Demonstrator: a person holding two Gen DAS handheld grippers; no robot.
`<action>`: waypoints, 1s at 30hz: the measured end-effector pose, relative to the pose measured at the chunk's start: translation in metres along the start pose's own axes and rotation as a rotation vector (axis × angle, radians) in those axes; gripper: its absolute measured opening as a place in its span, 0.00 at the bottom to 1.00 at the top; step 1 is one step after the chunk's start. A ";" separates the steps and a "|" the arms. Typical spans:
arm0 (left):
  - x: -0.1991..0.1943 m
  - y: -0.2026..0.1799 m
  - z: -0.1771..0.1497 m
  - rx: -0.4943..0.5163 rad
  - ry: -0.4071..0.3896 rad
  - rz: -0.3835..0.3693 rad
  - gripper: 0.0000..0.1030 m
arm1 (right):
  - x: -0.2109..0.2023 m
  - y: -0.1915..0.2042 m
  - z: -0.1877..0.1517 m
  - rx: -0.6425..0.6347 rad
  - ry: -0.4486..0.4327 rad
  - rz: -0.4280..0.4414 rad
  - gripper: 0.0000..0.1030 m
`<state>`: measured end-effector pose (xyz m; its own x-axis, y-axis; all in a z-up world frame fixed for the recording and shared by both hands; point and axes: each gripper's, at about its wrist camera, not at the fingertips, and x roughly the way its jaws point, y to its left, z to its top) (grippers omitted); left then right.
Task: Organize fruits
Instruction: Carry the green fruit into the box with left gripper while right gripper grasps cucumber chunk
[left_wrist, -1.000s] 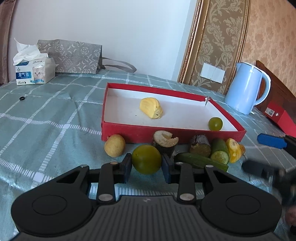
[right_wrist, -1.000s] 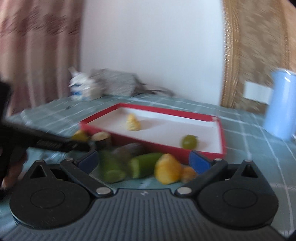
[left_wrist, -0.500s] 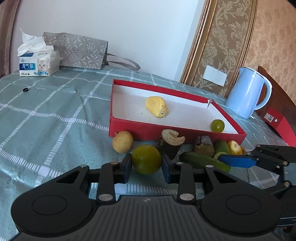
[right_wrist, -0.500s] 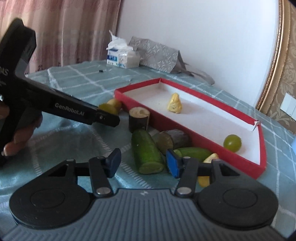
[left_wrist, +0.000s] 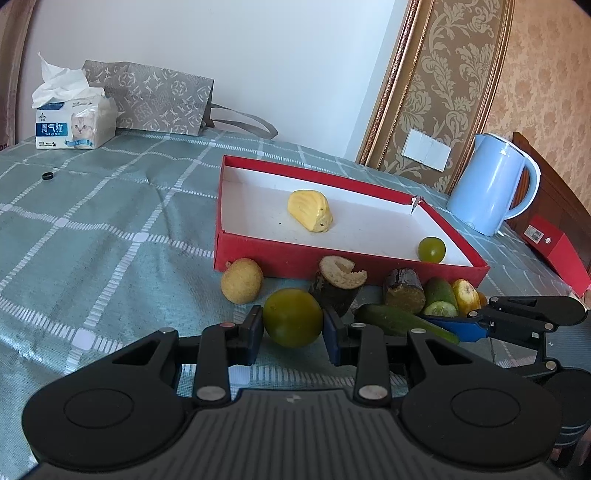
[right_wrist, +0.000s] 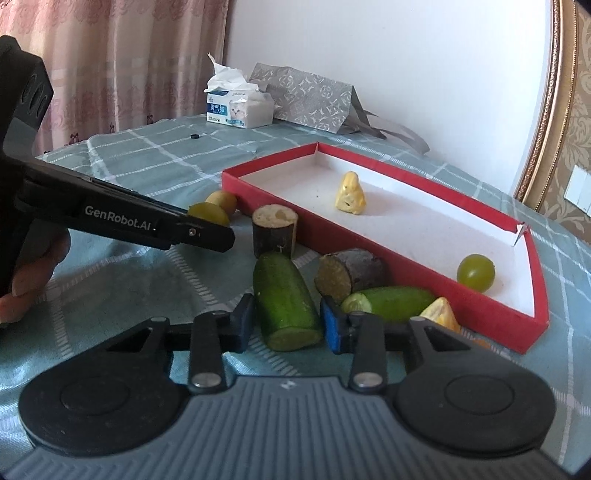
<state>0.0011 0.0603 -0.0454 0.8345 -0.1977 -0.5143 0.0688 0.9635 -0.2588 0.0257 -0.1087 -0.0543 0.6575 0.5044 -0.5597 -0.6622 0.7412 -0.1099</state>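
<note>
My left gripper (left_wrist: 292, 334) is shut on a round green fruit (left_wrist: 292, 316), held just above the cloth in front of the red box (left_wrist: 280, 258). My right gripper (right_wrist: 287, 325) has its pads against both sides of a cucumber piece (right_wrist: 284, 301) lying on the cloth. The box holds a yellow fruit piece (left_wrist: 309, 210) and a small green grape (left_wrist: 431, 249). Before the box lie a tan round fruit (left_wrist: 242, 280), two brown stubs (left_wrist: 340, 282) (left_wrist: 402, 290), another cucumber piece (right_wrist: 391, 300) and an orange-yellow piece (right_wrist: 441, 317).
A blue kettle (left_wrist: 491, 184) stands right of the box, with a red packet (left_wrist: 554, 247) beside it. A tissue pack (left_wrist: 72, 118) and a grey paper bag (left_wrist: 155, 99) sit at the back. A small black ring (left_wrist: 48, 175) lies on the checked cloth.
My right gripper has swung in from the right and closed around the cucumber piece. My left gripper has kept the green fruit and shifted slightly.
</note>
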 end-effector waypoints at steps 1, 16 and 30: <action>-0.001 -0.001 0.000 0.004 -0.005 0.006 0.32 | 0.000 0.000 -0.001 0.001 -0.003 -0.003 0.34; -0.003 -0.019 0.040 0.093 -0.068 0.039 0.32 | -0.014 -0.002 -0.006 0.019 -0.019 -0.005 0.30; 0.069 -0.020 0.094 0.127 0.034 0.104 0.32 | -0.013 0.002 -0.007 0.015 -0.029 -0.009 0.30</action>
<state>0.1090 0.0440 0.0009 0.8219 -0.1000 -0.5607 0.0536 0.9937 -0.0987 0.0132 -0.1172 -0.0526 0.6741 0.5101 -0.5343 -0.6508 0.7523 -0.1029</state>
